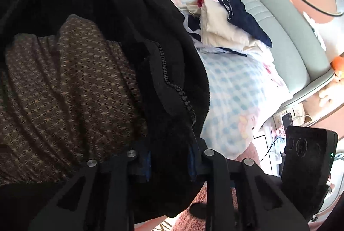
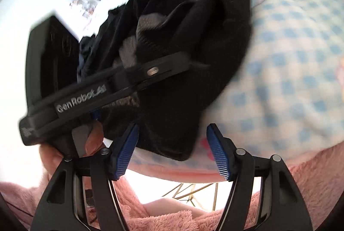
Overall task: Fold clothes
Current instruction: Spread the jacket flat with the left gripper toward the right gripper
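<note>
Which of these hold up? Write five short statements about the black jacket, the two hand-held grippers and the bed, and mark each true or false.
1. The left hand-held gripper is clamped on the black jacket. True.
2. The right hand-held gripper grips the jacket. False: its blue pads stand apart, holding nothing.
3. The jacket's lining is plain white. False: brown, with a star pattern.
4. The jacket has a zipper. True.
5. Other clothes lie on the bed cover. True.

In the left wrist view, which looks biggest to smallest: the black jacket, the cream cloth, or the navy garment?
1. Black jacket, though it lies nearest the camera, which inflates it.
2. Cream cloth.
3. Navy garment, close to the cream cloth, so that order is unsure.
</note>
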